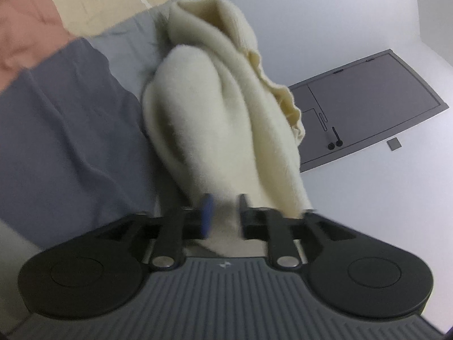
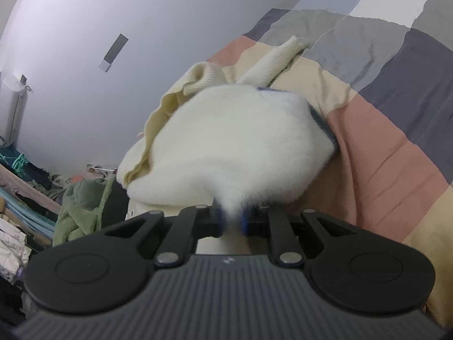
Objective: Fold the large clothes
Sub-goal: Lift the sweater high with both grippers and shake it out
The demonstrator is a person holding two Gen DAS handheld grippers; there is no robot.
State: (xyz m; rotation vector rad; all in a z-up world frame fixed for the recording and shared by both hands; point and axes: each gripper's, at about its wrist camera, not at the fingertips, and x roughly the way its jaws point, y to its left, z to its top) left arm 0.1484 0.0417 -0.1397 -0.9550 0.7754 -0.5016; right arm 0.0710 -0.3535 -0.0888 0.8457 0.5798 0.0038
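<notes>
Fleece sweater (image 1: 223, 119) pinched thin in both my left claw (image 1: 223, 215) and right claw (image 2: 232, 221); a tug could slip it onto the bedspread (image 2: 382, 90)

No readable text, number or brand name shows in either view. The only mark is a small pale emblem (image 1: 224, 265) on the ribbed grey body of the left gripper, and a like emblem (image 2: 228, 261) on the right gripper's body; both are too small and blurred to make out as letters. The grey panel (image 1: 368, 104) on the white surface carries thin outline markings and two dark dots, but no legible lettering.
</notes>
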